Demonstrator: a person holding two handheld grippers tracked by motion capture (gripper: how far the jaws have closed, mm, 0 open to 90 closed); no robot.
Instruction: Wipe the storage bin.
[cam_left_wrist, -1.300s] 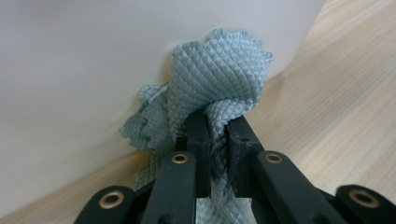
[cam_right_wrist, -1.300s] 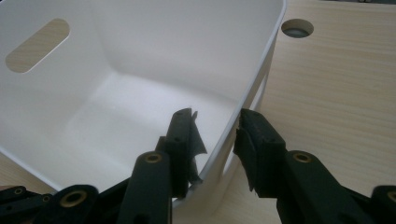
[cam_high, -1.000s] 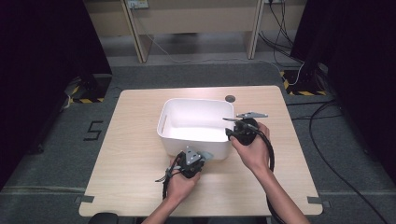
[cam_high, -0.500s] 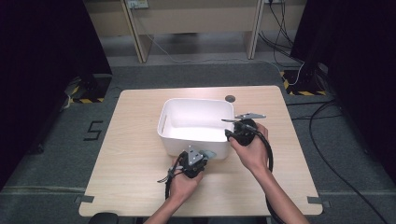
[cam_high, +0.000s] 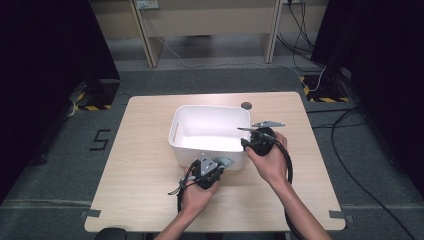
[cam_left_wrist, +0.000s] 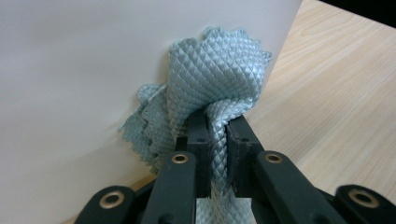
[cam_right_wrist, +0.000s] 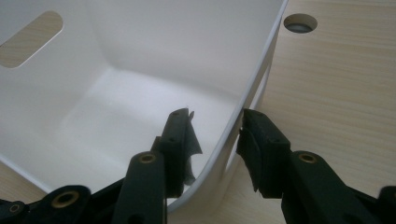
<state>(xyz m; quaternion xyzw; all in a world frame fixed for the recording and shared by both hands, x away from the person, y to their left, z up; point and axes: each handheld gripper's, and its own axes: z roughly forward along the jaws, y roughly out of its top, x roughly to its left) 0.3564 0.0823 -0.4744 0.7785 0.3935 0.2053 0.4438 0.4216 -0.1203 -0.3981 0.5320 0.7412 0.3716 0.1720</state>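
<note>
Light wooden table (cam_high: 150, 165) with a white tub (cam_high: 210, 127) on it

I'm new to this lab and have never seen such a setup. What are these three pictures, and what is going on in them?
No robot is at work here: a person holds a hand-operated two-jaw gripper in each hand at a wooden table. The high view looks down from above the person's side. The other two pictures come from small cameras riding on the grippers, looking along their black jaws.

On the table stands a white plastic tub, with nothing visible inside.

The left gripper is shut on a grey-green quilted cloth, which is pressed against the tub's outer wall, as if wiping it. The right gripper straddles the tub's rim at a corner, one jaw inside and one outside, with gaps showing on both sides of the wall, so it looks open rather than clamped.
</note>
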